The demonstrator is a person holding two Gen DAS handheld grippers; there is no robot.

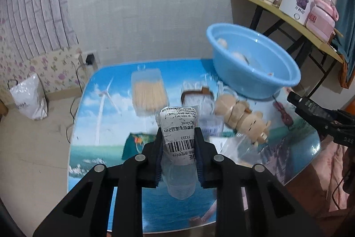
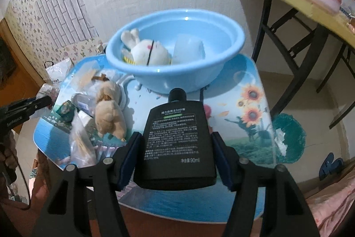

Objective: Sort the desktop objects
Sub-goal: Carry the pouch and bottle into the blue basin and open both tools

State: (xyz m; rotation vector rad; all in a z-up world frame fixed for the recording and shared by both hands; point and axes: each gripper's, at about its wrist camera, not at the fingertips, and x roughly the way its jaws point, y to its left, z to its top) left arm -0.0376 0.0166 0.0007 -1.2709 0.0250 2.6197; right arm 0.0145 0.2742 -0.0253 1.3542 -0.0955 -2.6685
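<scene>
Basically got both grippers loaded. Left gripper [image 1: 178, 157] pinching a clear packet [image 1: 178, 139] narrow between the pads, held above the table [image 1: 88, 126]. Right gripper [image 2: 175, 161] clamped mid-wide around a black bottle [image 2: 175, 139], cap pointing toward the basin [image 2: 199, 21]. Already a plush rabbit [image 2: 146, 50] in there. Could easily go wrong: slick packet sliding out of that thin grip, or clipping the basin rim and tipping it. Plush dog [image 2: 109, 112] and other clutter waiting on the table, near the left side.
</scene>
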